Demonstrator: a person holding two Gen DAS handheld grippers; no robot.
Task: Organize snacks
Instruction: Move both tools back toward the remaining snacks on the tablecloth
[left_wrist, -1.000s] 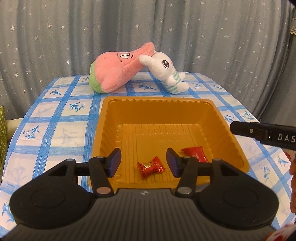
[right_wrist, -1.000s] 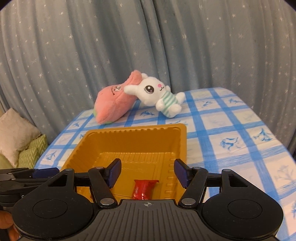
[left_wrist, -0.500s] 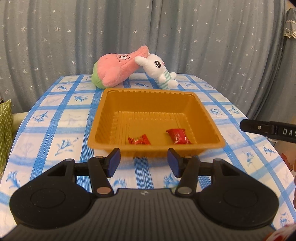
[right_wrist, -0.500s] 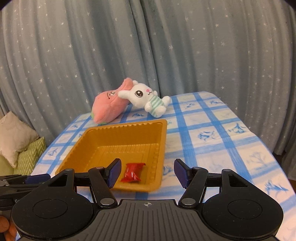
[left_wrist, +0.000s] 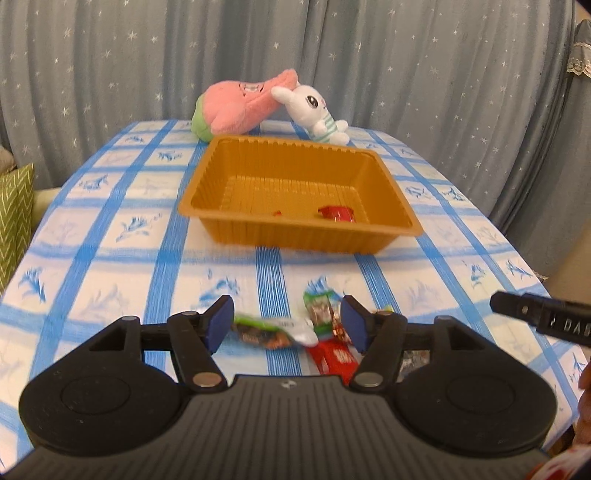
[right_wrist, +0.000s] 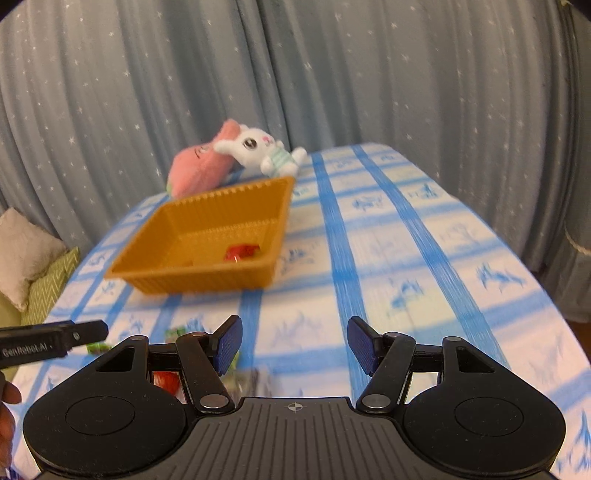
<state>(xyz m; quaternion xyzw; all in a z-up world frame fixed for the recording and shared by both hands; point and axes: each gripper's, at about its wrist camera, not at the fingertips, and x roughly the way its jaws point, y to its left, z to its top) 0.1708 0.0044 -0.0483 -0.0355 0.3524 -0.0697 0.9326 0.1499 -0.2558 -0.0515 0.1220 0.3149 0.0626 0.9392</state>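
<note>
An orange tray (left_wrist: 284, 238) (right_wrist: 207, 280) stands mid-table with a red candy (left_wrist: 338, 213) (right_wrist: 242, 252) inside; a second red scrap (left_wrist: 277, 212) barely shows over its wall. Several snack packets lie near the front edge: a silver-and-brown packet (left_wrist: 275, 332), a green packet (left_wrist: 319, 306) and a red bar (left_wrist: 334, 358). My left gripper (left_wrist: 288, 326) hovers over them, its jaws opening, the pads touching nothing. My right gripper (right_wrist: 293, 345) is open over bare cloth, with blurred snacks (right_wrist: 166, 380) to its left.
A pink plush (left_wrist: 240, 107) and a white bunny plush (left_wrist: 314, 110) lie behind the tray. Blue-checked cloth (right_wrist: 424, 258) covers the table. Green cushions (left_wrist: 14, 206) sit off the left edge. Starred curtains hang behind.
Both grippers have pulled back from the tray toward the table's front edge. The loose snack packets have come into view under the left gripper, whose jaws stand wider.
</note>
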